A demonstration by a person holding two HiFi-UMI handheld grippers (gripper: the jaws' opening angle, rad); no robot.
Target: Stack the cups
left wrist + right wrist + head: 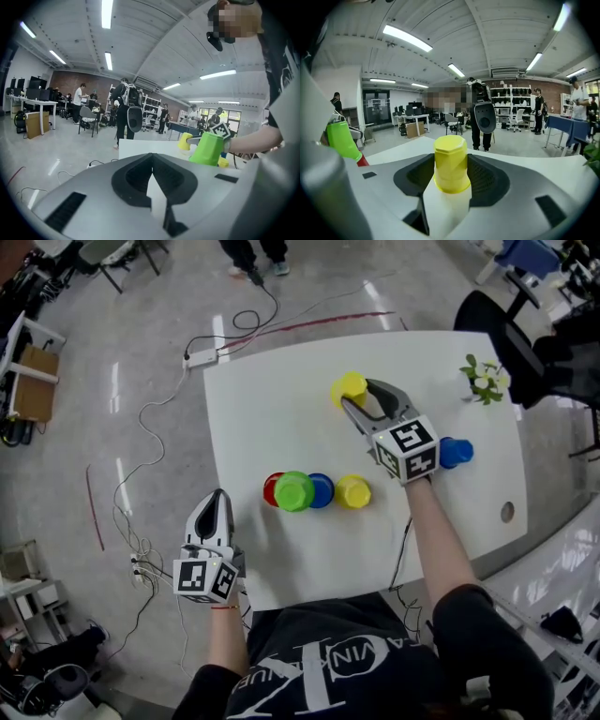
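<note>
A yellow cup (349, 387) stands upside down at the far middle of the white table (262, 409). My right gripper (358, 392) has its jaws on either side of it, pads against its sides; in the right gripper view the yellow cup (450, 163) fills the gap. Nearer me runs a row of upturned cups: red (271, 489), green (294, 491), blue (322, 489) and a second yellow cup (352, 491). Another blue cup (457, 452) sits right of my right hand. My left gripper (217, 495) is shut and empty at the table's near left edge, facing the green cup (208, 149).
A small potted plant (484, 379) stands at the table's far right corner, near a black chair (497, 320). There is a round hole (507, 512) in the tabletop at the right. A power strip (199, 358) and cables lie on the floor to the left. People stand in the room beyond.
</note>
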